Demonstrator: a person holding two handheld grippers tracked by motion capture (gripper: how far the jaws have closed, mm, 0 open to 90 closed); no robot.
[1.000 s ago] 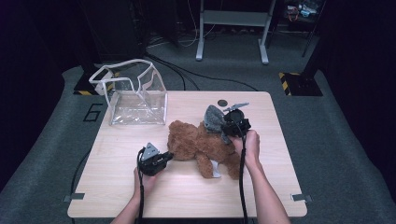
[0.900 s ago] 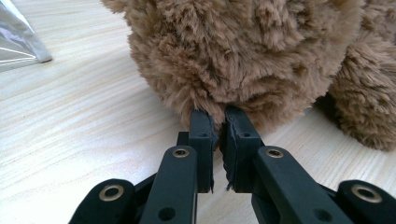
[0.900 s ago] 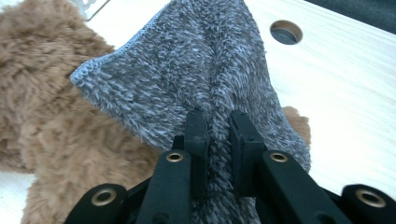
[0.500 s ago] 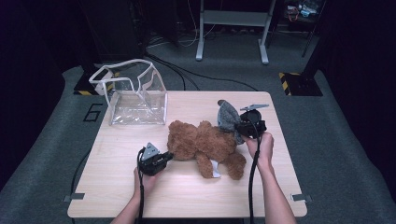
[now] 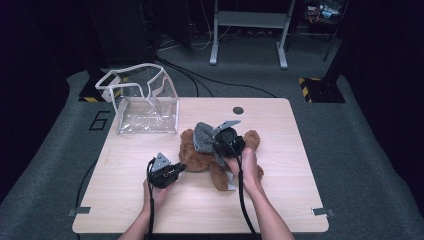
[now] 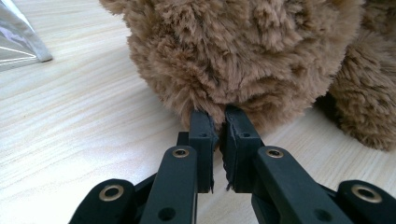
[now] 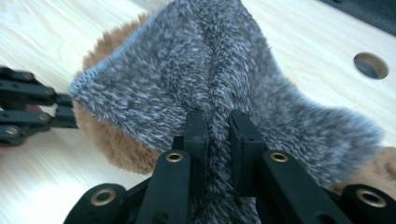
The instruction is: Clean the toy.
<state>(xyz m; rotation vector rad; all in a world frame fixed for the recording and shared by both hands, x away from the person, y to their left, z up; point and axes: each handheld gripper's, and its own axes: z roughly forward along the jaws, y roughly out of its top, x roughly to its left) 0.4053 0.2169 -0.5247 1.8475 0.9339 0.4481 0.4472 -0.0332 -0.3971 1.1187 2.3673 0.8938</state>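
Grey knit (image 7: 219, 88) pinched in right gripper (image 7: 217, 123) — over teddy bear (image 5: 200, 152).

I see a fuzzy brown plush teddy bear (image 5: 200, 152); a speckled grey knit fleece cloth (image 7: 219, 88); a pale wood-grain tabletop (image 5: 280, 200); black tools.

Overhead camera, two close tool cameras

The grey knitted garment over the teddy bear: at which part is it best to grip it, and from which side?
Probably at a raised fold near its middle, from the bear's leg side. The grey garment bunches into a soft ridge there, thin enough for jaws; the right gripper is shut on such a fold while the left gripper pinches the teddy bear.
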